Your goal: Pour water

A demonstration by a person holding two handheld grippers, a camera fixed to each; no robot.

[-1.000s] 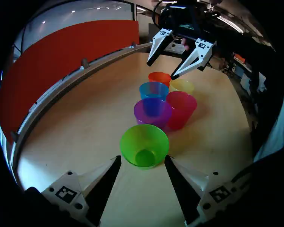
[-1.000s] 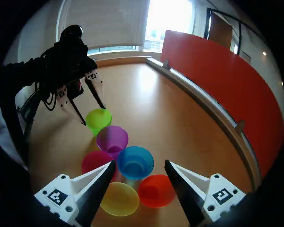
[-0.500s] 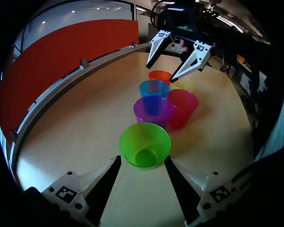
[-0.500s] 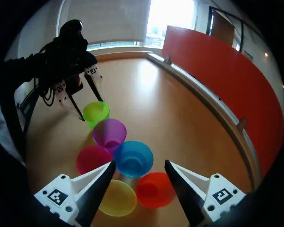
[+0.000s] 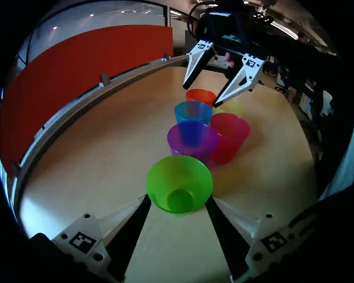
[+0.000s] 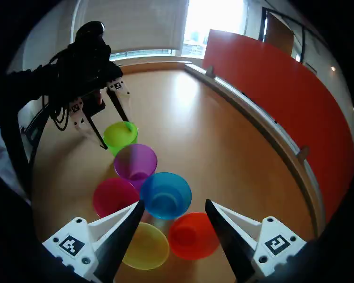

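Several coloured plastic cups stand clustered on a wooden table point(image 5: 106, 141). In the left gripper view the green cup point(image 5: 179, 185) sits between the tips of my open left gripper point(image 5: 178, 200), and neither finger presses on it. Behind it stand the purple cup point(image 5: 192, 140), blue cup point(image 5: 193, 113), pink cup point(image 5: 229, 137), orange cup point(image 5: 200, 96) and yellow cup point(image 5: 233, 107). My right gripper point(image 5: 199, 96) hangs open over the far end of the row. In the right gripper view my right gripper point(image 6: 173, 203) is open above the blue cup point(image 6: 166, 194), orange cup point(image 6: 192, 235) and yellow cup point(image 6: 146, 245). The left gripper point(image 6: 116, 137) straddles the green cup point(image 6: 120, 136).
An orange-red partition point(image 5: 73, 70) runs along one long edge of the table, behind a grey rail point(image 6: 266, 137). Bright windows point(image 6: 210, 23) lie beyond the far end. Office furniture point(image 5: 304, 80) stands past the other edge. Bare tabletop point(image 6: 200, 118) lies between the cups and the rail.
The green cup now sits slightly deeper between my left fingers. My right gripper has shifted a little over the orange, blue and yellow cups. The cups have not moved.
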